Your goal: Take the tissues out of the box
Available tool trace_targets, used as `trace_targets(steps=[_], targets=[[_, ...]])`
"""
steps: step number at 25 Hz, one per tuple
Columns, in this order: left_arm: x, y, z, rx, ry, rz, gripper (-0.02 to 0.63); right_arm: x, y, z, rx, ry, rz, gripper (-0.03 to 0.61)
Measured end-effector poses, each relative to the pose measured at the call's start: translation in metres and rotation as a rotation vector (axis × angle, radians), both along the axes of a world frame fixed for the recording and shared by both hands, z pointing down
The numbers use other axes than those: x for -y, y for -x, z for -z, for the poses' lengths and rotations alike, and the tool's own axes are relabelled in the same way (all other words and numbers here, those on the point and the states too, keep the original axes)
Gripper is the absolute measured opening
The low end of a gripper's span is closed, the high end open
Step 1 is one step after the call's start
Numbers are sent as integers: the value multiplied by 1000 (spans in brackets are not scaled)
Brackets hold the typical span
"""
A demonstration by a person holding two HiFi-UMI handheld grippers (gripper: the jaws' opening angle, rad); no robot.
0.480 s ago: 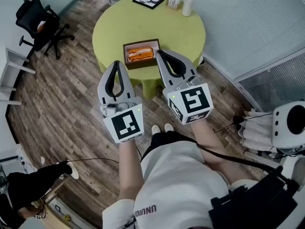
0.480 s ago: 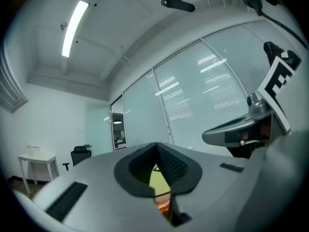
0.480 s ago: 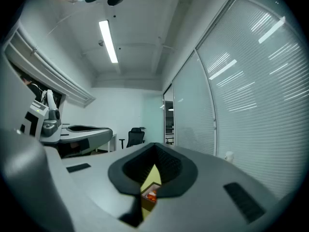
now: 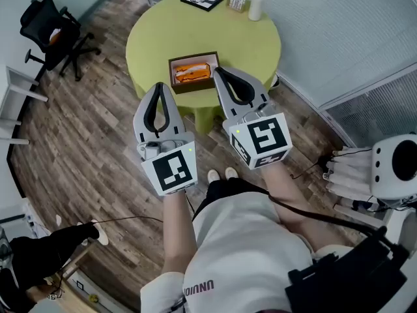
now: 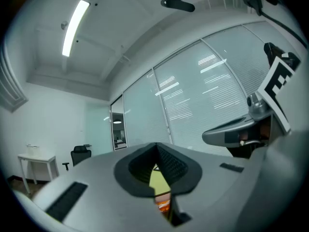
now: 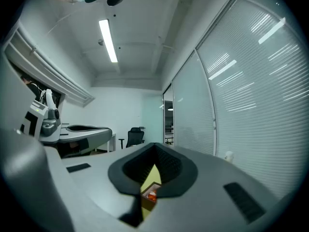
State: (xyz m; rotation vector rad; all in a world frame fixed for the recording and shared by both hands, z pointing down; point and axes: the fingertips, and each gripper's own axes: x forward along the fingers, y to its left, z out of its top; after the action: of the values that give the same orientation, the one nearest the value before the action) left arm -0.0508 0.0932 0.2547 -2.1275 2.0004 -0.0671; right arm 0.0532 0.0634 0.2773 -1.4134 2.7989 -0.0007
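Left gripper [image 4: 158, 89] and right gripper [image 4: 219, 74] hover, jaws pressed together, holding nothing; box [image 4: 193, 74] sits open-side up, long axis left-to-right on the surface [image 4: 254, 44].

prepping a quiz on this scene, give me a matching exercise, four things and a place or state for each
Things:
1. box
2. office chair
3. white cylinder
4. right gripper

Places or states:
a. on the wooden floor, left of the table
b. at the table's far edge
c. at the table's near edge, orange packs inside
d. held in the air, jaws together, nothing between them

Pairs: 1-c, 2-a, 3-b, 4-d
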Motion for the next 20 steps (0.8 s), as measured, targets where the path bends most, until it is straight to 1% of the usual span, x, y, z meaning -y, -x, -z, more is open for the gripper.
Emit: trace_targets(steps=[5,8,13,16,20], targets=[[-2,7,0,-5,4,3,11,3,1,1,23,6,-4,18],[-6,12,0,-8,7,1,11,2,0,1,18,7,-19,20],[-6,19,1,-6,-1,-28,11,-1,8,2,16,-8,-47,20],[-2,23,6,8,-22,-56,11,-3,18,5,9,-36,-58,20],[10,22,22,50,-72,-97,11,0,29,12,-7,-71,-54,20]])
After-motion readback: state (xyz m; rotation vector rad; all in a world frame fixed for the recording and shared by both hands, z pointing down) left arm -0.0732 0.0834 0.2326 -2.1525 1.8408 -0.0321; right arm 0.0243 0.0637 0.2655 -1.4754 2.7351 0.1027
